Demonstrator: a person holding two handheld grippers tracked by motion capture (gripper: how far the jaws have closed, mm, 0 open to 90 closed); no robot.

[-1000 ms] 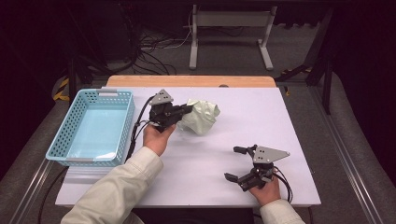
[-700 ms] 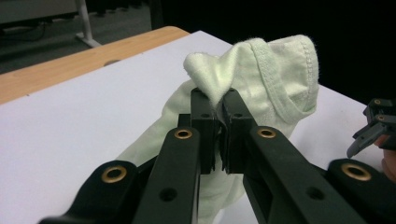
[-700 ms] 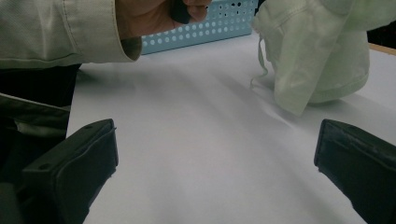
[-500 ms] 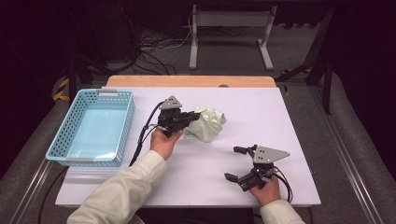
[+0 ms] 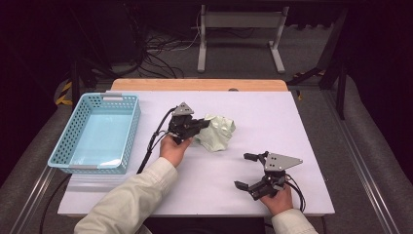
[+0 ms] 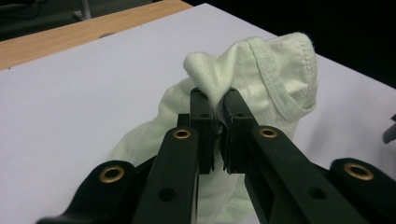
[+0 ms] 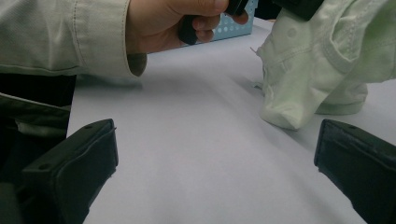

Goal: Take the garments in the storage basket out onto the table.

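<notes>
The left gripper [image 6: 215, 122] is pinching a fold of the pale green cloth [image 5: 217, 132] beside the basket [image 5: 127, 131], nothing yet binned, while the right gripper [image 5: 247, 171] is waiting with jaws wide apart

Pale green cloth [image 5: 218, 132], crumpled, hem showing, mid-table just right of centre, 1 fold raised.

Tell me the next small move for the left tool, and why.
Probably lower the cloth the rest of the way onto the table, then open. The left tool is shut on a fold of the pale green cloth, whose lower part already rests on the white surface, while the right tool waits open nearby.
</notes>
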